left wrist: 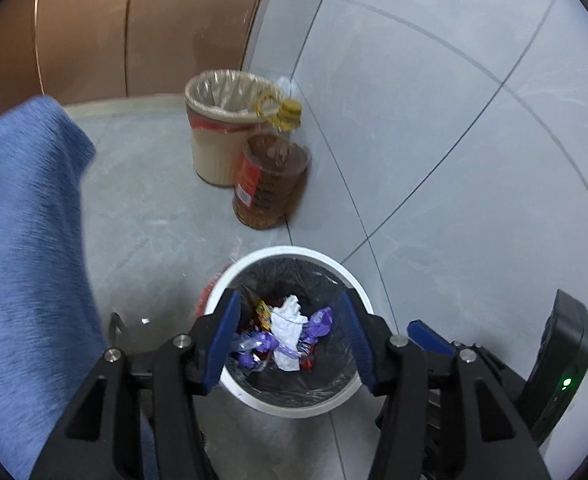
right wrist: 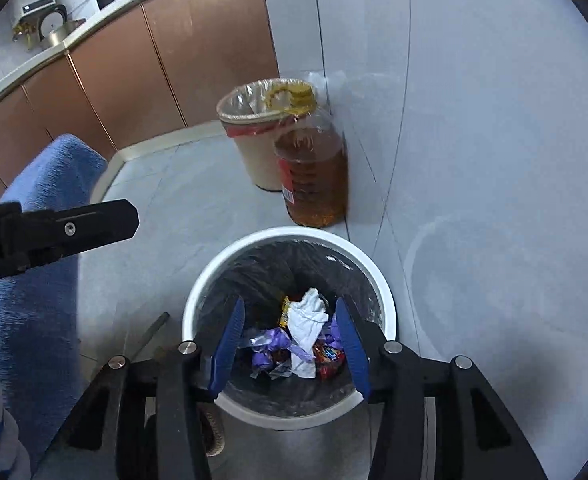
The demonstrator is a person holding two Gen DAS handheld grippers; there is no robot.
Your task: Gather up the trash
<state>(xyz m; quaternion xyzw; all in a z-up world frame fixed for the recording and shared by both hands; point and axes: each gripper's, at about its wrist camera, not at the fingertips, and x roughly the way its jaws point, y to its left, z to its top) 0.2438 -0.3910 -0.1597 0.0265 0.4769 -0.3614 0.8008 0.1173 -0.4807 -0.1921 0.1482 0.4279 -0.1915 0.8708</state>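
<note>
A white bin (left wrist: 290,251) (right wrist: 294,233) with a black liner stands on the grey floor below both grippers. Inside lie a crumpled white tissue (left wrist: 290,326) (right wrist: 308,320), purple wrappers (left wrist: 320,322) (right wrist: 268,342) and a red wrapper (right wrist: 328,358). My left gripper (left wrist: 289,300) hangs over the bin's mouth, open, with nothing between its blue pads (left wrist: 224,340). My right gripper (right wrist: 289,304) is also over the mouth, open and holding nothing. Part of the right gripper (left wrist: 430,336) shows at the lower right of the left wrist view. The left gripper's black finger (right wrist: 74,228) shows at the left of the right wrist view.
A beige bin (left wrist: 214,148) (right wrist: 254,152) with a clear liner and a large bottle of amber oil (left wrist: 268,184) (right wrist: 314,176) stand behind the white bin, against the pale tiled wall (left wrist: 454,120). Blue fabric (left wrist: 26,240) (right wrist: 42,208) fills the left. Brown cabinets (right wrist: 134,68) run behind.
</note>
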